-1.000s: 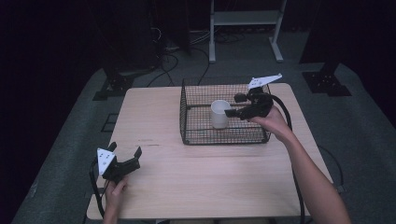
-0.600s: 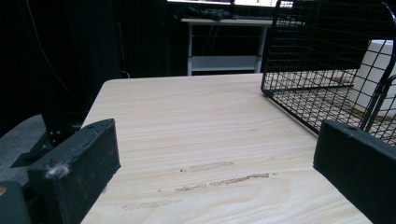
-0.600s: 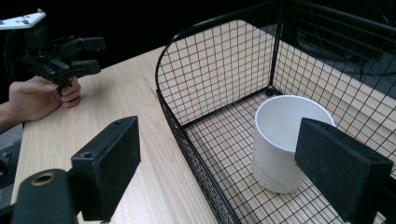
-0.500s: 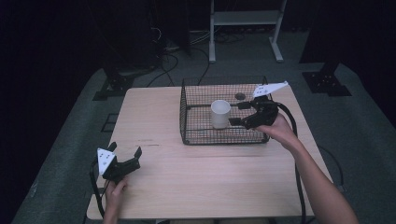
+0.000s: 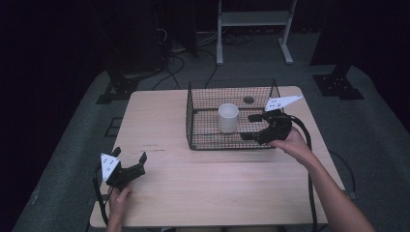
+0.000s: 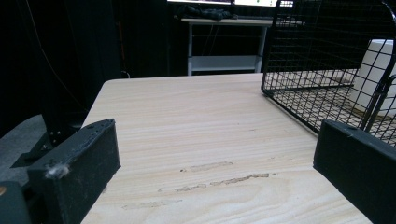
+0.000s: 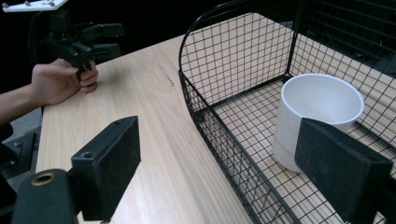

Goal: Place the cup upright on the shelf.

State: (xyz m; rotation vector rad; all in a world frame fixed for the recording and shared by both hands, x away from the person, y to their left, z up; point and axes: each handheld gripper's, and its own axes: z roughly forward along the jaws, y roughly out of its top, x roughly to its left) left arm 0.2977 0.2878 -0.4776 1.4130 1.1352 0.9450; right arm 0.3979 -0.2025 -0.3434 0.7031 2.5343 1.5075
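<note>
A white cup (image 5: 228, 117) stands upright inside a black wire basket (image 5: 193, 126) at the back middle of the wooden table (image 5: 203, 183). My right gripper (image 5: 247, 127) hangs at the basket's right end, open, a short way right of the cup and not touching it. In the right gripper view the cup (image 7: 317, 112) sits beyond the far jaw, and the basket's wall (image 7: 233, 60) runs between the jaws of the right gripper (image 7: 224, 140). My left gripper (image 5: 129, 154) rests open at the table's front left, with bare wood between its jaws (image 6: 217, 140).
A small dark round spot (image 5: 248, 99) lies on the table behind the basket. A white metal stand (image 5: 254, 19) and cables are on the floor beyond the table. The person's other hand (image 7: 56, 81) holds the left gripper (image 7: 112, 38) near the table's edge.
My right gripper has drawn back from the cup, to the right and toward the person, with its jaws equally wide. The cup and the left gripper have stayed in place.
</note>
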